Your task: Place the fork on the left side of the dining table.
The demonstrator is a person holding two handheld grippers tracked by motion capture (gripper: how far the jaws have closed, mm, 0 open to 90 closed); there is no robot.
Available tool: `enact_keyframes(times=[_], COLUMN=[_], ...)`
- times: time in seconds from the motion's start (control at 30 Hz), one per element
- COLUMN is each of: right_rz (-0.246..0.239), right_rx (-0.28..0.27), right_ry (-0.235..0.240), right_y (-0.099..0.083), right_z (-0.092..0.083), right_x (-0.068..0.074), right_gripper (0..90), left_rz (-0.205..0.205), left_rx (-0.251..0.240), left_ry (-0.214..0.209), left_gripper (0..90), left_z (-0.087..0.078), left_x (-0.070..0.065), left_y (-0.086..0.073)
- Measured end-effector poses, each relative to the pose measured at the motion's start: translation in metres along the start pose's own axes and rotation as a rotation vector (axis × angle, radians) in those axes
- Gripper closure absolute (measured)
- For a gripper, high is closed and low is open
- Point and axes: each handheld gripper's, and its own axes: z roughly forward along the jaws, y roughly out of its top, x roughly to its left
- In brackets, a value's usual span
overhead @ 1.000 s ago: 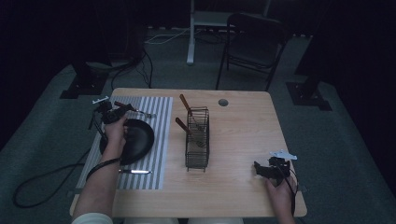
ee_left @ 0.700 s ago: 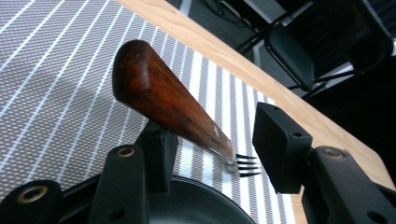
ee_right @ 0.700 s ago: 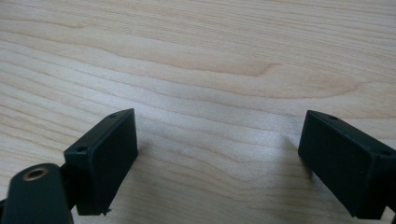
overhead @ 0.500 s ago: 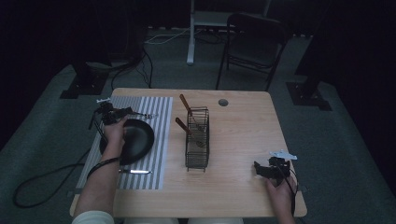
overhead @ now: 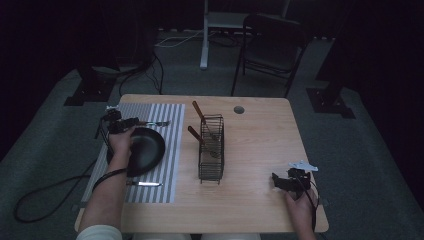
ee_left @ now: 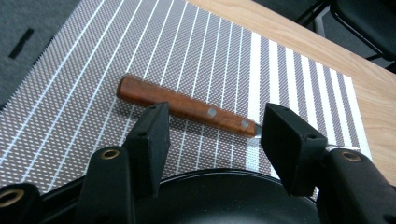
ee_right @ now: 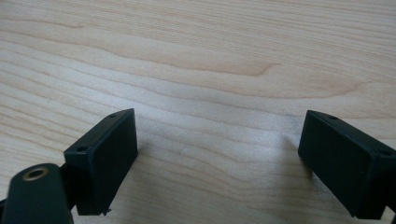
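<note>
A knife with a brown wooden handle [ee_left: 187, 106] lies flat on the striped placemat [ee_left: 93, 60], its blade [overhead: 156, 123] pointing right. My left gripper [ee_left: 215, 126] hovers just short of that handle, over the far rim of a black plate [ee_left: 210, 196]. Its jaws have just been opening and now stand apart with nothing between them. In the high view the left gripper [overhead: 132, 122] sits at the mat's far left, beside the plate [overhead: 147, 150]. My right gripper [overhead: 276, 180] rests open near the table's front right corner, over bare wood [ee_right: 217, 140].
A black wire rack [overhead: 211, 150] stands mid-table with two wooden-handled utensils [overhead: 197, 112] leaning in it. Another piece of cutlery [overhead: 145, 184] lies at the mat's near edge. A cable hole [overhead: 239, 109] is at the table's back. A chair [overhead: 270, 45] stands beyond.
The left gripper has drawn back slightly to the left from the knife, which stays lying on the mat. The right hand has not moved.
</note>
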Motion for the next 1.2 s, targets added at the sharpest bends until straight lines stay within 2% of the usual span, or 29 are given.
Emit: enact_keyframes(times=[0.13,0.3,0.43,0.53,0.63,0.87,1.2], right_rz=[0.0,0.0,0.0,0.0,0.0,0.0,0.0], right_rx=[0.0,0.0,0.0,0.0,0.0,0.001,0.001], right_ry=[0.0,0.0,0.0,0.0,0.0,0.0,0.0], right_y=[0.0,0.0,0.0,0.0,0.0,0.0,0.0], right_z=[0.0,0.0,0.0,0.0,0.0,0.0,0.0], right_x=[0.0,0.0,0.0,0.0,0.0,0.0,0.0], right_gripper=[11.5,11.4,11.5,11.5,11.5,11.4,11.4], left_rz=[0.069,0.136,0.153,0.187,0.203,0.269,0.285], left_rx=[0.007,-0.002,0.014,0.018,0.034,0.032,0.002], left_ry=[0.01,0.019,0.003,-0.005,-0.019,-0.042,-0.088], left_gripper=[42.7,42.7,42.8,42.8,42.8,42.9,42.7], left_z=[-0.006,-0.017,-0.026,-0.032,-0.04,-0.06,-0.085], left_x=[-0.006,-0.013,-0.014,-0.015,-0.015,-0.018,-0.016], left_y=[-0.002,-0.009,-0.016,-0.023,-0.028,-0.039,-0.051])
